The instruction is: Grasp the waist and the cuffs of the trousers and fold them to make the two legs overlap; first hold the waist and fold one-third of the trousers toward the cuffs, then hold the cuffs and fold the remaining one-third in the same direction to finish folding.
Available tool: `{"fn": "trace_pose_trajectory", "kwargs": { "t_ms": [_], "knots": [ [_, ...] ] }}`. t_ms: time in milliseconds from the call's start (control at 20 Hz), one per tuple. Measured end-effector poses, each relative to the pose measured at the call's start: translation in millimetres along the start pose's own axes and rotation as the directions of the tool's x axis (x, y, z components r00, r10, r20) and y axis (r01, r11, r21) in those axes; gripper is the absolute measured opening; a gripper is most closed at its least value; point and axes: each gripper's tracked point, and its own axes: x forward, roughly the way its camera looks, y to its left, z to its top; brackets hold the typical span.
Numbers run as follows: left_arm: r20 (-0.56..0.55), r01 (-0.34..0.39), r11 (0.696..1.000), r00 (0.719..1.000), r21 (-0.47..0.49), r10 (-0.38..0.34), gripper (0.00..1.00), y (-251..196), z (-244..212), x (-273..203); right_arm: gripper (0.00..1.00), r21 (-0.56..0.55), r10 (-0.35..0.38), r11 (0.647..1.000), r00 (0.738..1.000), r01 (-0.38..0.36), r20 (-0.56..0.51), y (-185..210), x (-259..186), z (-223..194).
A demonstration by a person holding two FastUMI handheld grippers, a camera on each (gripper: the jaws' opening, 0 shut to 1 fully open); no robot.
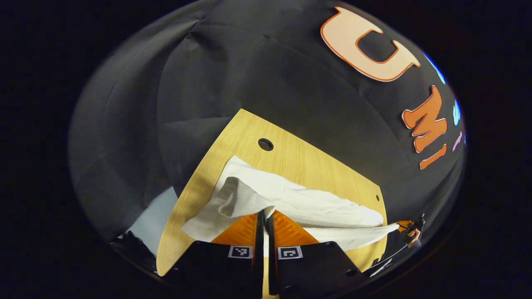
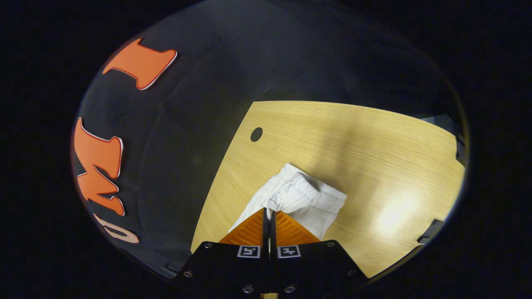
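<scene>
In the left gripper view, your left gripper (image 1: 266, 216) at bottom centre is clamped on a fold of the white cloth trousers (image 1: 291, 199), which stretch rightward over the light wooden table (image 1: 291, 153) to your right gripper (image 1: 409, 230) at the lower right edge. In the right gripper view, your right gripper (image 2: 269, 214) at bottom centre pinches the trousers' (image 2: 299, 195) fabric near the gathered elastic waist, lying mid-frame on the table (image 2: 374, 141).

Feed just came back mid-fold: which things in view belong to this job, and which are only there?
Job:
white trousers
left gripper, shut on trousers
right gripper, shut on trousers near the elastic waist

Just there:
wooden table
table's round hole
</scene>
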Motion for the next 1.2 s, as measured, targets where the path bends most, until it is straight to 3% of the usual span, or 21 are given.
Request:
{"fn": "trace_pose_trajectory", "kwargs": {
  "t_ms": [350, 550, 750, 800, 950, 1000, 1050, 1150, 1200],
  "knots": [
    [-0.138, -0.116, 0.993, 0.983, 0.03, 0.119, 0.08, 12, -2, 61, 0.01, -0.08, -0.068, 0.995, 0.991, 0.06, -0.113, 19, 80, 6],
    [-0.174, -0.166, 0.984, 0.969, 0.061, 0.174, 0.12, 19, 3, 76, 0.01, -0.104, -0.074, 0.993, 0.988, 0.06, -0.133, 37, 88, 14],
    [-0.126, -0.247, 0.968, 0.96, 0.035, 0.249, 0.22, 30, 20, 77, 0.02, -0.07, -0.062, 0.996, 0.988, 0.053, -0.139, 26, 94, 14],
    [-0.119, -0.273, 0.961, 0.954, 0.035, 0.275, 0.28, 34, 21, 75, 0.02, -0.061, -0.049, 0.997, 0.989, 0.041, -0.139, 22, 93, 8],
    [-0.09, -0.31, 0.95, 0.946, 0.033, 0.311, 0.38, 39, 27, 67, 0.34, -0.117, -0.036, 0.993, 0.995, 0.026, -0.088, 22, 79, 9],
    [-0.079, -0.302, 0.952, 0.949, 0.043, 0.305, 0.53, 35, 30, 60, 0.42, -0.147, -0.042, 0.989, 0.996, 0.03, -0.075, 22, 71, 16],
    [-0.072, -0.298, 0.952, 0.95, 0.068, 0.303, 0.52, 31, 33, 53, 0.57, -0.183, -0.056, 0.982, 0.996, 0.044, -0.064, 16, 62, 19],
    [-0.069, -0.285, 0.951, 0.953, 0.12, 0.294, 0.79, 15, 34, 40, 0.76, -0.256, -0.103, 0.963, 0.994, 0.089, -0.039, -3, 45, 19],
    [-0.064, -0.28, 0.949, 0.955, 0.144, 0.291, 0.93, 7, 31, 34, 0.81, -0.291, -0.134, 0.949, 0.99, 0.12, -0.03, -15, 35, 18]
  ]
}}
